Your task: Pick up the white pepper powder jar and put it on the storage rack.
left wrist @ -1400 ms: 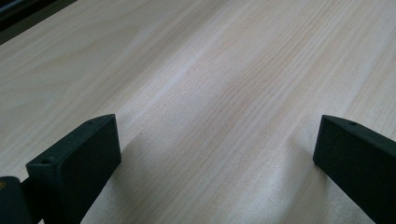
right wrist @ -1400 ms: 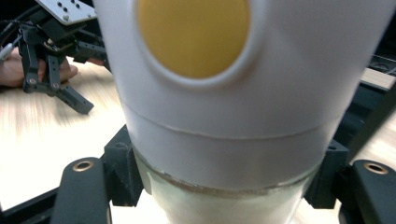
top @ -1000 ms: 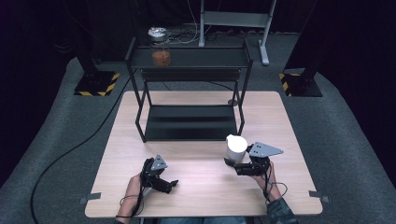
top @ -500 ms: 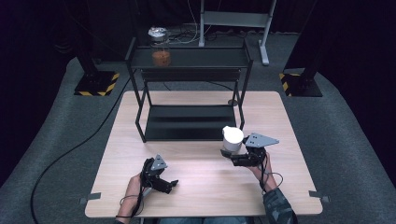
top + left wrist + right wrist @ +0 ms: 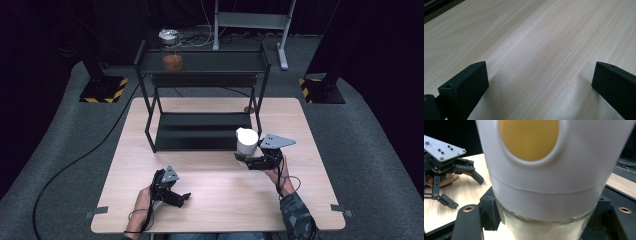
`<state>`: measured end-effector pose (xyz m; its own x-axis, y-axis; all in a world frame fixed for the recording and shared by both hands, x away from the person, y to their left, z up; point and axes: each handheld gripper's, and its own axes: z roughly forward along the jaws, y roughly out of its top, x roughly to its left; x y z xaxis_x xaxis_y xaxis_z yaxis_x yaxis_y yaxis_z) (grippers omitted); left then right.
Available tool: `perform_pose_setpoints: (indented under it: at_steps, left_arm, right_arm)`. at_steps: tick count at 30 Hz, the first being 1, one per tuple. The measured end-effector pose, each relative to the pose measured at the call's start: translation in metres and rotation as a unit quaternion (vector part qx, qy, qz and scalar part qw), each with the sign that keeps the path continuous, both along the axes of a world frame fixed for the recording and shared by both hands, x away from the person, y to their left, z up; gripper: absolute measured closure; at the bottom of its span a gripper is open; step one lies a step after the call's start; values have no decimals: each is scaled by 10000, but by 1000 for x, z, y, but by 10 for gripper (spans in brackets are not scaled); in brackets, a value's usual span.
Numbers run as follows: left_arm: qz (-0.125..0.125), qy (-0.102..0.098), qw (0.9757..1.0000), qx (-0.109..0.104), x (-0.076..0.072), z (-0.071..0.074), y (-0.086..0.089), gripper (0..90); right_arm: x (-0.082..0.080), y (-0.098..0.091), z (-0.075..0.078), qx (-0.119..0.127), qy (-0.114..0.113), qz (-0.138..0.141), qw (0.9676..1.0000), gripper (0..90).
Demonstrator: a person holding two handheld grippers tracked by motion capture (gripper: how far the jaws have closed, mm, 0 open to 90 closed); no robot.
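A white-capped clear glass jar (image 5: 246, 141) is pinched between the jaws of the right tool (image 5: 248, 162), held upright at the front right corner of the black metal two-tier shelf rack (image 5: 202, 95), just beside its front right leg. In the right gripper view the jar (image 5: 549, 170) is seen close up, a round yellow disc (image 5: 529, 137) set in its white cap, glass body clamped low between the jaws. Whether the jar base touches the light wooden worktop (image 5: 215, 200) cannot be told. The left tool (image 5: 181, 199) is rested low on the worktop near the front edge, well apart from the jar, jaws spread with nothing between them; bare wood (image 5: 536, 50) is seen between them in the left gripper view. The left tool (image 5: 461, 187) is also seen far off in the right gripper view. A glass jar with orange-brown contents (image 5: 172, 61) is stood on the rack's top shelf at its left end. The rack's lower shelf (image 5: 200, 131) lies bare, open at the front. Open worktop is left between the tools and along the right edge. Grey carpet floor (image 5: 360, 140) is seen around the worktop.
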<state>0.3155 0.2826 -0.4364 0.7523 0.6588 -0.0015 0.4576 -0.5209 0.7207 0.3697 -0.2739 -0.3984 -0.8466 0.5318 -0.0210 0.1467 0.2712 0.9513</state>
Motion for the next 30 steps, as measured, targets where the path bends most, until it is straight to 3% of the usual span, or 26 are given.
perform_pose_setpoints:
  at_steps: [30]
  left_arm:
    - [-1,0,10000,0,0,0,0,2]
  right_arm:
    - [27,-2,50,-3,-264,48,9996,295]
